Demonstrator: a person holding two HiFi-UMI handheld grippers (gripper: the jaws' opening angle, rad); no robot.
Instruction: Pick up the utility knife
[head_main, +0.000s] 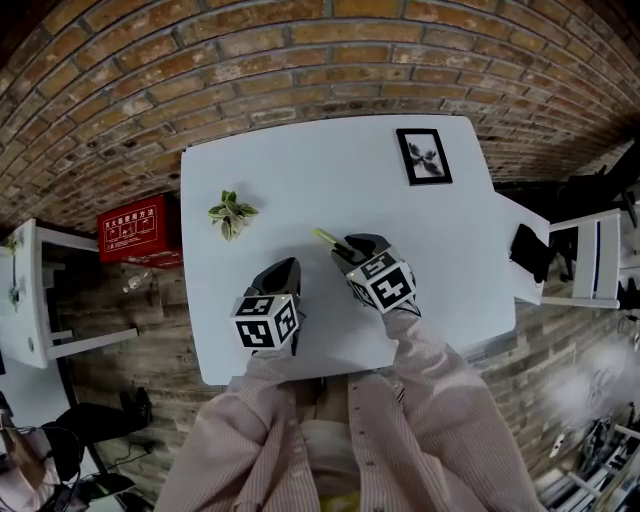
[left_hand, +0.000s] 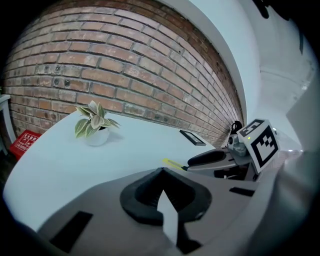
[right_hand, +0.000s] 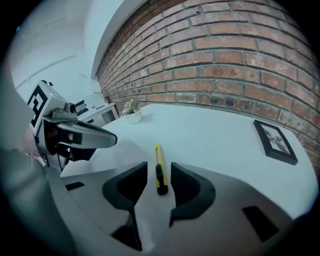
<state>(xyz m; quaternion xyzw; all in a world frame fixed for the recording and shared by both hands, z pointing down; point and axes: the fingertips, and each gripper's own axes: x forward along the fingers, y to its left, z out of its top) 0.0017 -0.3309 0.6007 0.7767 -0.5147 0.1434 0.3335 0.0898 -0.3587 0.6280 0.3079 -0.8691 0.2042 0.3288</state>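
Observation:
The utility knife (right_hand: 158, 156), yellow with a black slider and end cap, lies flat on the white table (head_main: 300, 160). My right gripper (right_hand: 159, 169) is open and low over the table, one jaw on each side of the knife's black end, with a small gap to each. From the head view only the knife's yellow tip (head_main: 324, 237) shows ahead of the right gripper (head_main: 346, 246). My left gripper (head_main: 284, 268) hovers to the left of it, shut and holding nothing. In the left gripper view the knife (left_hand: 173, 163) pokes out from under the right gripper (left_hand: 210, 158).
A small potted plant (head_main: 231, 213) stands at the table's left. A black picture frame (head_main: 424, 156) lies at the far right corner. A red box (head_main: 138, 228) sits on the floor left of the table, with white furniture (head_main: 35, 300) beyond it. A brick wall runs behind.

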